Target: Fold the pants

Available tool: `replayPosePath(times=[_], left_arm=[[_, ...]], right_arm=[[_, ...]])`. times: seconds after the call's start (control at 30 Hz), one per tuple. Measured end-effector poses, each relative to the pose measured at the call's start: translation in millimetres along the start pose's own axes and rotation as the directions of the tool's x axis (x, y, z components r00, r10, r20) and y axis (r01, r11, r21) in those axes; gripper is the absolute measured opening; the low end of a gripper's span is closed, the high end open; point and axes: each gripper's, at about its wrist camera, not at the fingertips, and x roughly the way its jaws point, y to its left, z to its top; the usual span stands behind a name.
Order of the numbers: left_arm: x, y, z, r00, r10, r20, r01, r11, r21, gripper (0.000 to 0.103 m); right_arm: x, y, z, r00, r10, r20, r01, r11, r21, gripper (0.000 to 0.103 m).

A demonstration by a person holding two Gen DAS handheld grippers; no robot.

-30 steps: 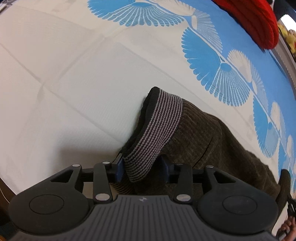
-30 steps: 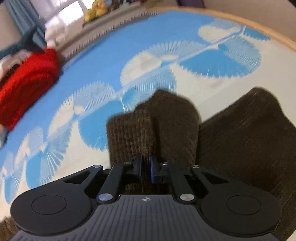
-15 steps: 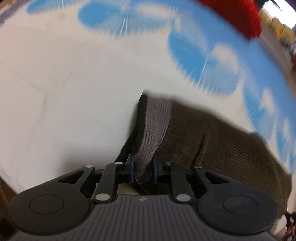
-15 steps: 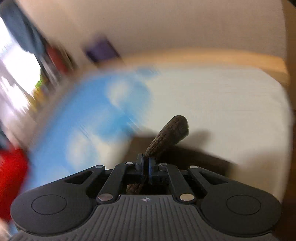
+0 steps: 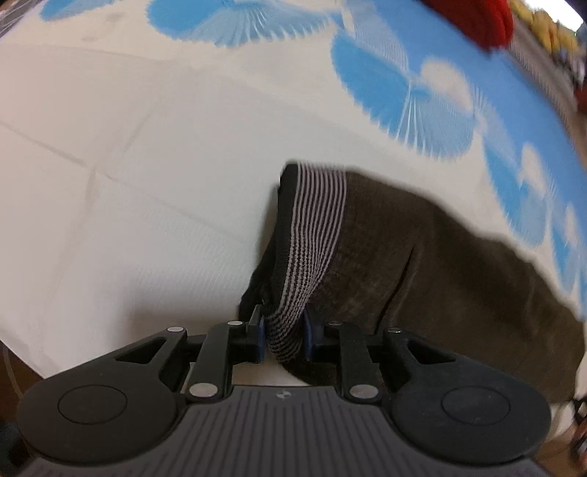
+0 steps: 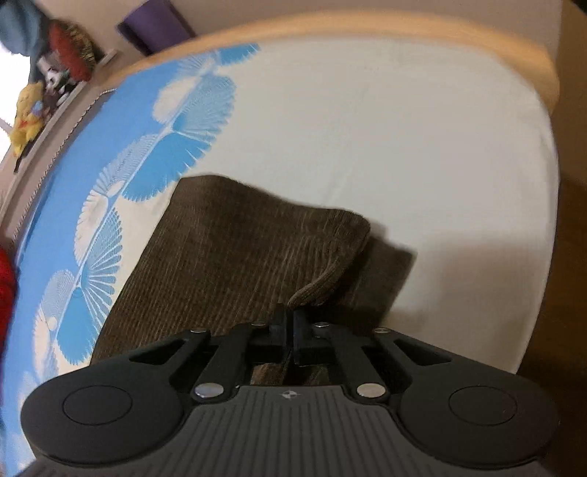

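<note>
Bed (image 6: 367, 128) with white-and-blue sheet, brown pants (image 6: 238, 257), red cloth (image 5: 480, 18)

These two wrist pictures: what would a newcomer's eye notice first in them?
First the dark brown pants lying on the bed sheet, white with blue fan shapes along one side. Next the striped waistband, which runs down between the jaws of the left gripper as they open slightly. The right gripper is shut on a raised fold of the brown cloth.

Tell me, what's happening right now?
Left hand-held gripper easing open around striped waistband. Right hand-held gripper shut on pants. Nothing in the way.
</note>
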Motion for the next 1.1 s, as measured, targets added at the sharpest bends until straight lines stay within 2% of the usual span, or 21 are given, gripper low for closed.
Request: replayPosePath(times=[0.03, 0.1, 0.17, 0.23, 0.27, 0.33, 0.37, 0.4, 0.43, 0.47, 0.5, 0.53, 0.57, 0.6, 0.7, 0.77, 0.83, 0.9, 1.0, 1.07, 1.1], left_arm=[[2, -2, 0, 1.0, 0.015, -0.013, -0.015, 1.0, 0.023, 0.034], [-6, -2, 2, 1.0, 0.024, 0.017, -0.025, 0.999, 0.044, 0.038], [-25, -2, 5, 0.991, 0.055, 0.121, -0.06, 0.997, 0.042, 0.039], [-48, -5, 6, 0.961, 0.078, 0.265, -0.093, 0.995, 0.042, 0.039], [-55, -8, 8, 0.948, 0.057, 0.312, -0.079, 0.995, 0.056, 0.038], [-56, -18, 13, 0.944, -0.042, 0.327, 0.013, 0.996, 0.089, 0.036], [-52, -23, 14, 0.945, -0.075, 0.319, 0.044, 0.993, 0.105, 0.033], [-45, -31, 16, 0.949, -0.099, 0.298, 0.062, 0.99, 0.13, 0.03], [-38, -37, 18, 0.957, -0.098, 0.274, 0.058, 0.987, 0.15, 0.029], [-28, -43, 20, 0.966, -0.086, 0.244, 0.044, 0.984, 0.173, 0.029], [-14, -44, 21, 0.979, -0.042, 0.197, 0.003, 0.981, 0.192, 0.028], [4, -43, 22, 0.989, 0.03, 0.142, -0.058, 0.979, 0.197, 0.021], [21, -39, 22, 0.989, 0.124, 0.082, -0.137, 0.973, 0.187, 0.009], [24, -37, 23, 0.988, 0.137, 0.072, -0.148, 0.974, 0.173, 0.009], [5, -44, 31, 0.987, 0.094, 0.133, -0.112, 0.985, 0.135, 0.016], [-9, -51, 34, 0.979, 0.039, 0.199, -0.068, 0.988, 0.138, 0.022], [-12, -56, 35, 0.979, 0.0, 0.203, -0.027, 0.991, 0.13, 0.025], [-8, -63, 39, 0.981, 0.01, 0.196, -0.036, 0.991, 0.128, 0.025], [-2, -64, 39, 0.984, 0.03, 0.175, -0.052, 0.991, 0.124, 0.025], [1, -63, 42, 0.984, 0.019, 0.176, -0.041, 0.991, 0.126, 0.025], [3, -63, 41, 0.985, 0.018, 0.174, -0.04, 0.991, 0.129, 0.025]], right_arm=[[4, -3, -2, 0.999, -0.035, -0.029, 0.035, 0.999, 0.01, 0.002], [8, -7, -2, 0.995, -0.086, -0.052, 0.087, 0.996, 0.023, 0.004], [-6, -2, 1, 0.986, -0.165, 0.033, 0.166, 0.986, -0.012, 0.007], [-28, 7, 4, 0.972, -0.177, 0.154, 0.183, 0.983, -0.025, 0.01], [-40, 13, 4, 0.961, -0.165, 0.22, 0.178, 0.983, -0.038, 0.01], [-58, 29, 2, 0.941, -0.088, 0.327, 0.123, 0.988, -0.089, 0.011], [-63, 40, 0, 0.937, -0.017, 0.35, 0.069, 0.988, -0.135, 0.011], [-65, 51, -5, 0.936, 0.057, 0.347, 0.011, 0.981, -0.192, 0.017], [-65, 66, -8, 0.937, 0.13, 0.325, -0.047, 0.967, -0.251, 0.026], [-62, 80, -15, 0.937, 0.202, 0.286, -0.109, 0.944, -0.31, 0.03], [-59, 96, -22, 0.936, 0.265, 0.231, -0.17, 0.916, -0.364, 0.035], [-55, 109, -28, 0.934, 0.308, 0.18, -0.218, 0.892, -0.396, 0.036], [-49, 125, -36, 0.929, 0.354, 0.107, -0.279, 0.861, -0.426, 0.037], [-43, 139, -43, 0.922, 0.385, 0.034, -0.331, 0.832, -0.446, 0.038], [-25, 186, -74, 0.902, 0.402, -0.158, -0.422, 0.745, -0.516, 0.038], [-17, 219, -98, 0.892, 0.389, -0.231, -0.446, 0.665, -0.6, 0.038], [-12, 248, -119, 0.889, 0.373, -0.265, -0.446, 0.577, -0.684, 0.04], [-6, 274, -146, 0.884, 0.349, -0.311, -0.454, 0.486, -0.747, 0.041], [-2, 302, -180, 0.88, 0.323, -0.348, -0.457, 0.378, -0.805, 0.043], [3, 321, -200, 0.878, 0.306, -0.367, -0.45, 0.275, -0.849, 0.044], [3, 328, -213, 0.883, 0.304, -0.357, -0.427, 0.206, -0.88, 0.044]])
